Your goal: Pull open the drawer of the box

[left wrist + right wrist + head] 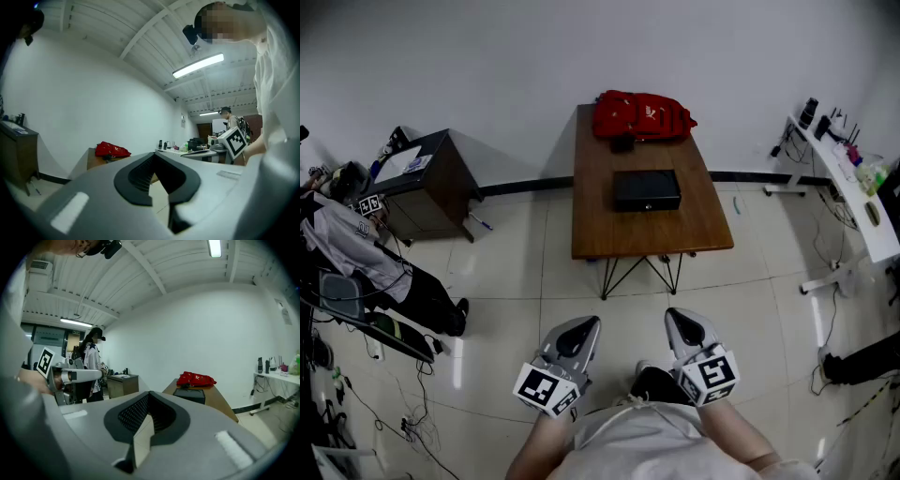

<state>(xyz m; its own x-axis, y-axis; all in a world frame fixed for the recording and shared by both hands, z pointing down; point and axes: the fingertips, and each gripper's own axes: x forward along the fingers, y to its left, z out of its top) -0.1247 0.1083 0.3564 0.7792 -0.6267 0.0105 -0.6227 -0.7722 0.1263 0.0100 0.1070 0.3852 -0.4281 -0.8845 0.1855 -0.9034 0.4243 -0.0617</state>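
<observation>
Black and flat, the box sits near the middle of the brown wooden table, its front side facing the person. From the head view, no drawer stands out from it. Just behind it, at the table's far end against the white wall, lies a red bag, close to the box but whether they touch cannot be told.

Both grippers are well apart from the table, held low over the tiled floor close to the person's body. The left gripper is clenched, its jaws meeting at the tips with nothing between them. The right gripper is clenched as well and empty, and its own view looks across towards the box and the bag on the table.

Left of the table, a dark cabinet stands by the wall, and a seated person is beside it. Along the right side of the room runs a white desk with small items on it
</observation>
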